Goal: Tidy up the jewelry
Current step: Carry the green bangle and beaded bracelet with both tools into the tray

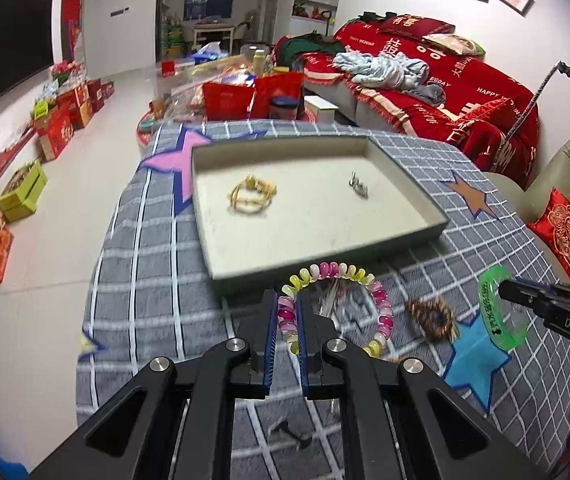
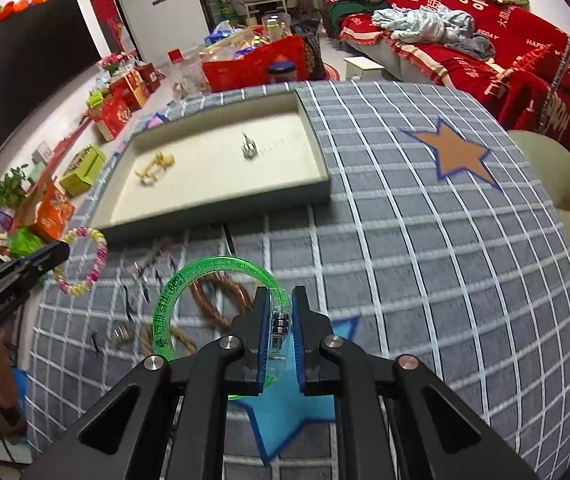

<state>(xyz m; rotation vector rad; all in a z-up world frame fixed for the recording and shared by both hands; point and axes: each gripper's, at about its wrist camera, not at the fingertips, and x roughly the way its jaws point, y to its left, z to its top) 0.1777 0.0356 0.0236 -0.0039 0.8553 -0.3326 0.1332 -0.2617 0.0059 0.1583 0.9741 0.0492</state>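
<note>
Bead bracelet (image 1: 337, 304): I see pink, white and yellow beads. My left gripper (image 1: 287, 320) pinches one side of it, lifted just above the cloth, near the front wall of the tray.
Green bangle (image 2: 189, 304): my right gripper (image 2: 279, 320) pinches its clear part between the blue pads. It hangs over the blue star (image 2: 285, 412), a bit away from the tray's front wall.
Tray (image 1: 325, 268): I see a gray tray with a pale floor, sitting on the checked cloth (image 2: 425, 240).
Gold bracelets (image 1: 251, 198): inside the tray, on its left part.
Silver piece (image 1: 359, 186): inside the tray, on its right part; too small for me to name.
Brown ring (image 2: 221, 300): lying on the cloth in front of the tray, behind the green bangle.
Orange star (image 2: 461, 158): on the cloth, right of the tray.
</note>
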